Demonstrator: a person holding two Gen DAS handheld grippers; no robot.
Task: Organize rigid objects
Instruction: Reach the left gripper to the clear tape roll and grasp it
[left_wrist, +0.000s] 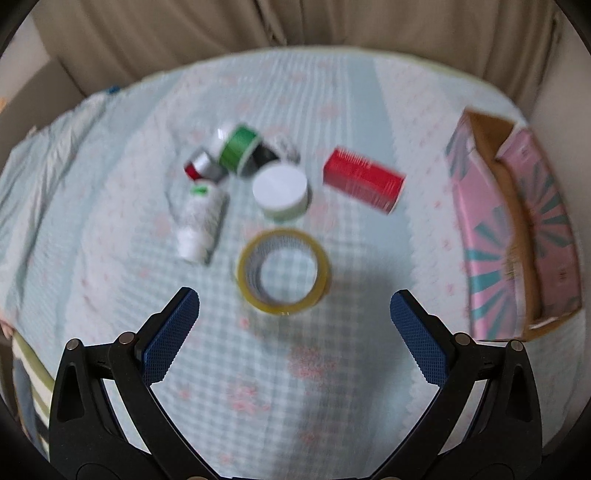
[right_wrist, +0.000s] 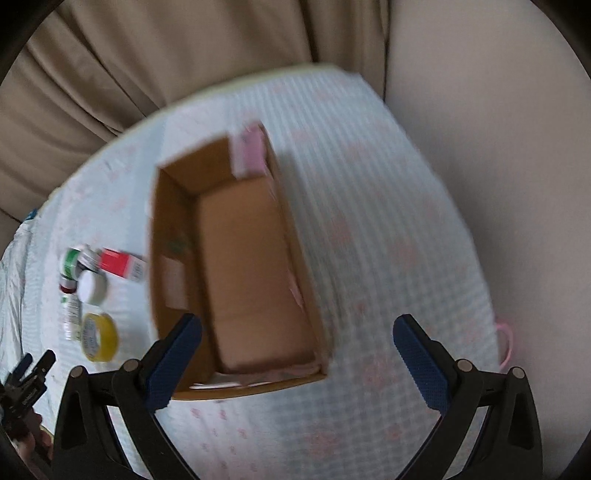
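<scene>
On the checked bedcover lie a yellow tape roll (left_wrist: 283, 271), a white-lidded jar (left_wrist: 281, 191), a red box (left_wrist: 364, 180), a white bottle (left_wrist: 199, 223), a green-banded container (left_wrist: 240, 147) and a small red-and-silver item (left_wrist: 201, 167). My left gripper (left_wrist: 294, 306) hovers open just short of the tape roll, nothing between its fingers. An open cardboard box (right_wrist: 236, 273) with pink outer sides looks empty. My right gripper (right_wrist: 297, 332) is open above the box's near end. The tape roll (right_wrist: 99, 336), jar (right_wrist: 91, 287) and red box (right_wrist: 122, 264) lie left of the box.
Beige curtains (left_wrist: 221, 29) hang behind the bed. The cardboard box (left_wrist: 513, 229) sits at the bed's right side in the left wrist view. The other gripper (right_wrist: 29, 373) shows at the lower left of the right wrist view. A pink cord (right_wrist: 506, 343) hangs by the bed's right edge.
</scene>
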